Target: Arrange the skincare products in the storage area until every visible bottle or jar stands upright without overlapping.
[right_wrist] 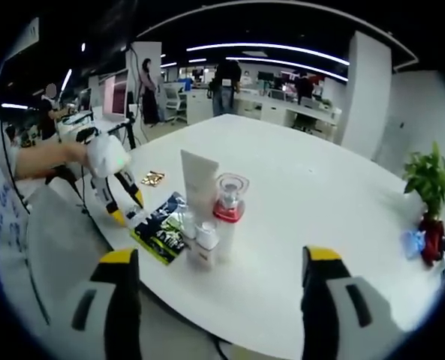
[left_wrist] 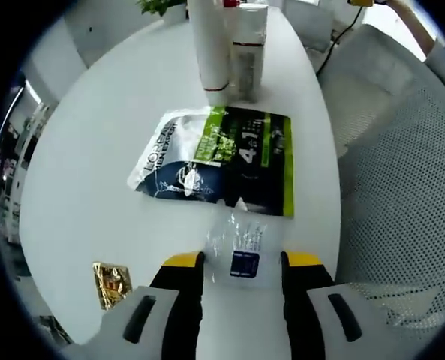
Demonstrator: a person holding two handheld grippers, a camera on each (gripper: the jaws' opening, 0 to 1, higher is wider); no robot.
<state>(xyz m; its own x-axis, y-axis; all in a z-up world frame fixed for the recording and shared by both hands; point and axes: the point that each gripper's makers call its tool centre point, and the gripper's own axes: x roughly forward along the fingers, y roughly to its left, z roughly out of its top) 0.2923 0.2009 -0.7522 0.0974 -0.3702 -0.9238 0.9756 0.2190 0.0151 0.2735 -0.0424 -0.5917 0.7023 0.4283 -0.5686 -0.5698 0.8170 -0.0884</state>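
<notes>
A dark and green L'Oreal pouch (left_wrist: pixel 222 154) lies flat on the white table (left_wrist: pixel 94 150). Behind it a white tube (left_wrist: pixel 209 45) and a clear bottle with a red band (left_wrist: pixel 246 49) stand upright. A small clear sachet with a blue label (left_wrist: pixel 241 247) lies in front of the pouch, between the jaws of my left gripper (left_wrist: pixel 243 260), which is open. In the right gripper view, the tube (right_wrist: pixel 199 180), the red-collared bottle (right_wrist: pixel 230 206) and a short white bottle (right_wrist: pixel 205 244) stand together beside the pouch (right_wrist: pixel 158 221). My right gripper (right_wrist: pixel 219 256) is open, well back from them. The left gripper (right_wrist: pixel 128 208) reaches in from the left.
A gold sachet (left_wrist: pixel 111 283) lies flat near the table's edge (right_wrist: pixel 152 178). A mesh chair (left_wrist: pixel 402 187) stands close beside the table. A potted plant (right_wrist: pixel 428 187) sits at the table's far right. People stand by desks in the background.
</notes>
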